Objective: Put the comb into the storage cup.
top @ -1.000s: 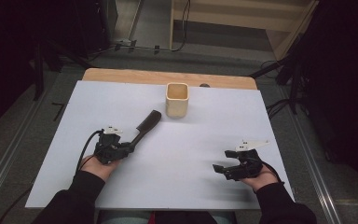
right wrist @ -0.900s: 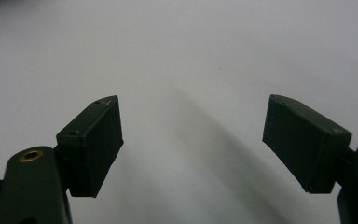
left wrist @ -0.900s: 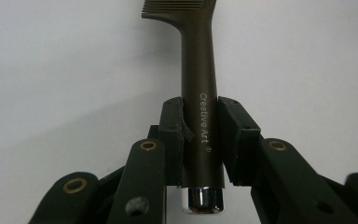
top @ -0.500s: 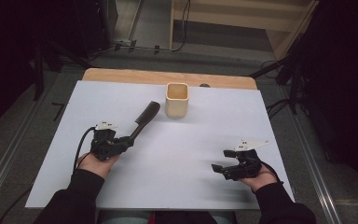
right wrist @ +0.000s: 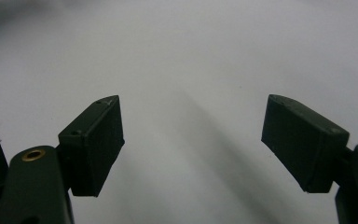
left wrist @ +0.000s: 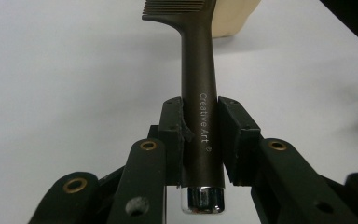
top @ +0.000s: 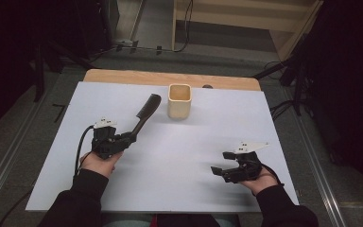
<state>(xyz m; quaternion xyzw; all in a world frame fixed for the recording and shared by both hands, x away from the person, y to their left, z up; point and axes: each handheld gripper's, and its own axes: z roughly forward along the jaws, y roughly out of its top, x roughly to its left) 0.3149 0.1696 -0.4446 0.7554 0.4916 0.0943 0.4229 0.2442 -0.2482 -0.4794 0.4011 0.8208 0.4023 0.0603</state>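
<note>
Up close, comb [left wrist: 199, 93] lettering

Dim room, grey floor [top: 23, 127], wooden shelf [top: 246, 19]

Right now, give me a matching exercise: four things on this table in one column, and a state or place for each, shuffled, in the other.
Column one:
1. comb
2. cup
3. left hand-held gripper
4. right hand-held gripper

Column two:
A. jaws wide apart, nothing between them
B. stands upright near the far edge of the white table
C. clamped on a dark handle
D. held by its handle, teeth end toward the cup

Pairs: 1-D, 2-B, 3-C, 4-A
</note>
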